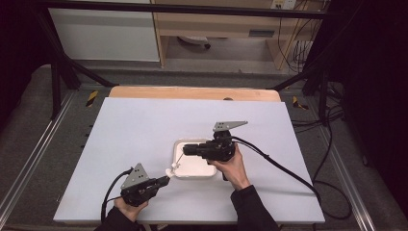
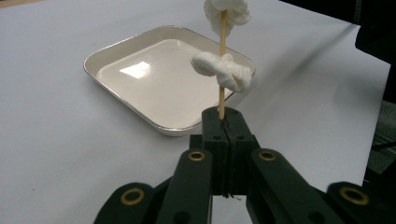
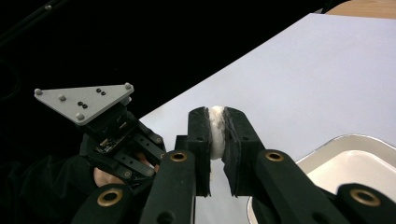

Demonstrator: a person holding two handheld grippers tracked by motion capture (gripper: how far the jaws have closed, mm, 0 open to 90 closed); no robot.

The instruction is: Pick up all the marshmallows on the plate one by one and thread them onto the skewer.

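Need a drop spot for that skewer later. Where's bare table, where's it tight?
Bare: the white table sheet left of and beyond the shallow white square tray, and the strip right of the right gripper. Tight: the tray's near-left corner, where the left gripper holds the thin wooden skewer with white lumps.

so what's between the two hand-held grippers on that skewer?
One white lump sits threaded mid-stick on the skewer, seen from the left hand-held gripper. The right hand-held gripper pinches the lump at the far end.
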